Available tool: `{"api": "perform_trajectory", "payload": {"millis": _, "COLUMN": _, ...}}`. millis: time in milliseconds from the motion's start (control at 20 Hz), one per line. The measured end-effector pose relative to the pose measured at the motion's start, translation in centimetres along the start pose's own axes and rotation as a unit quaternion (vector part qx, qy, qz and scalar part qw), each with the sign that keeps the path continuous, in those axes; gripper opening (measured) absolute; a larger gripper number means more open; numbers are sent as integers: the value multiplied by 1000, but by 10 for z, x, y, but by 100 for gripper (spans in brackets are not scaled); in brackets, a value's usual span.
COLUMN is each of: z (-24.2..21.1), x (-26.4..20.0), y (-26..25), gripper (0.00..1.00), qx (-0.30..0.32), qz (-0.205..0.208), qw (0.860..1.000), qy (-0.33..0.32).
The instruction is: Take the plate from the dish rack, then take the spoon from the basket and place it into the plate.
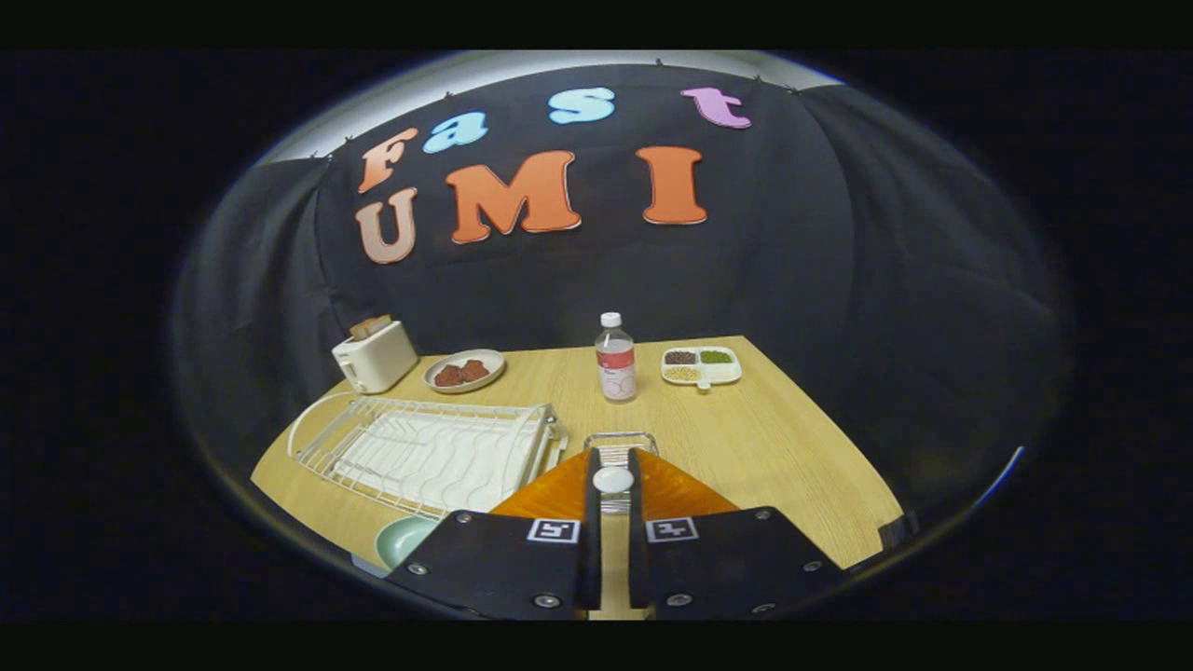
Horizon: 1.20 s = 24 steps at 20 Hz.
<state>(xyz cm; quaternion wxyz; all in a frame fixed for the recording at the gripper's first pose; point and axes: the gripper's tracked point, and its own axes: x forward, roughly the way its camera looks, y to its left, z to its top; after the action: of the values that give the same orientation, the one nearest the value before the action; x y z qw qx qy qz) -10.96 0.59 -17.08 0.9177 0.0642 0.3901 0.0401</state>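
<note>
Tongs (613,485) nearly closed, pinching white spoon (613,480) at tips. Spoon above wire basket (621,442), over orange plate (559,494). Dish rack (429,452) just left of plate on tabletop (774,438).

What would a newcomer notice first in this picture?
First, the gripper, its fingers shut on the white spoon above the wire basket. Next, the white dish rack beside them, and the bottle standing beyond the fingers on the wooden table.
</note>
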Motion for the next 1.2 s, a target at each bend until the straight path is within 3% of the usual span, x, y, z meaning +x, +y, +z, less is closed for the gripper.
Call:
{"api": "perform_trajectory", "payload": {"millis": 200, "z": 3, "x": -34, "y": 20, "gripper": 11, "qx": 12, "qz": 46, "qw": 999, "qy": 8}}
{"api": "perform_trajectory", "payload": {"millis": 550, "z": -30, "x": -71, "y": 68, "gripper": 12, "qx": -3, "qz": 148, "qw": 987, "qy": 63}}
{"api": "perform_trajectory", "payload": {"millis": 700, "z": -49, "x": -67, "y": 83, "gripper": 11, "qx": -31, "qz": 177, "qw": 980, "qy": 81}}
{"api": "perform_trajectory", "payload": {"millis": 900, "z": -80, "x": -52, "y": 110, "gripper": 11, "qx": -16, "qz": 219, "qw": 969, "qy": 110}}
{"api": "perform_trajectory", "payload": {"millis": 1200, "z": -114, "x": -19, "y": 130, "gripper": 11, "qx": -34, "qz": 240, "qw": 963, "qy": 119}}
